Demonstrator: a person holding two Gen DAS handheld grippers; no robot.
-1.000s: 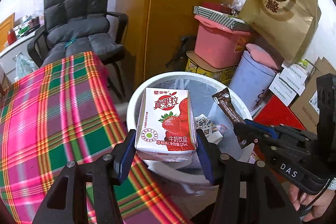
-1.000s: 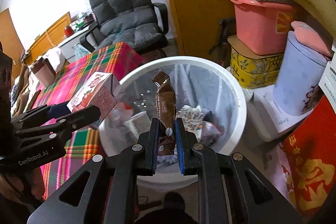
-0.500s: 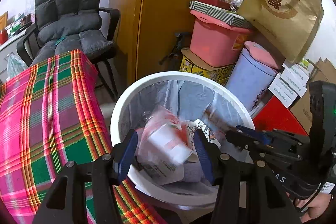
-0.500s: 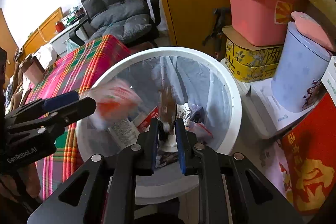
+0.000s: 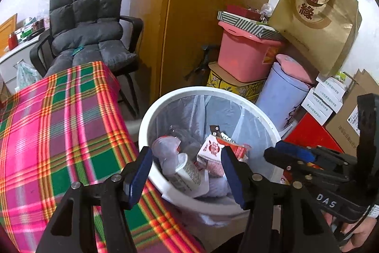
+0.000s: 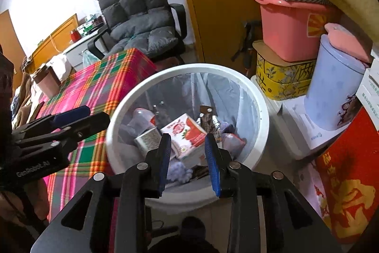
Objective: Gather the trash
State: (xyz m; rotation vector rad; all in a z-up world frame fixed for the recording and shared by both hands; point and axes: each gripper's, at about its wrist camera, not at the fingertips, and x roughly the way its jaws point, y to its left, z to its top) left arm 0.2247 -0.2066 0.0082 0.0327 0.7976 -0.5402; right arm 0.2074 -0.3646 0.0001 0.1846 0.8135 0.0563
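A white waste bin (image 5: 146, 129) (image 6: 260, 110) with a clear liner stands beside the plaid table. The strawberry milk carton (image 5: 213, 153) (image 6: 187, 132) lies tilted inside it among other rubbish. A brown snack wrapper (image 6: 207, 120) (image 5: 216, 131) leans upright behind the carton. Over the bin's near rim, my left gripper (image 5: 184, 172) has its jaws opening, with nothing pressed between the blue pads. My right gripper (image 6: 188, 153) hangs over the near rim too, jaws opening and empty. Each gripper shows in the other's view, the right gripper (image 5: 279, 153) and the left gripper (image 6: 94, 115).
A table under a pink and green plaid cloth (image 5: 59, 134) adjoins the bin on the left. A grey padded chair (image 5: 87, 34) stands behind it. A pink tub (image 5: 244, 58), a yellow box (image 6: 281, 82), a lilac bin (image 5: 281, 96) and a red box (image 6: 343, 170) crowd the right side.
The milk carton dropped out of my left gripper and the brown wrapper out of my right; both now lie in the bin. Both pairs of jaws have widened.
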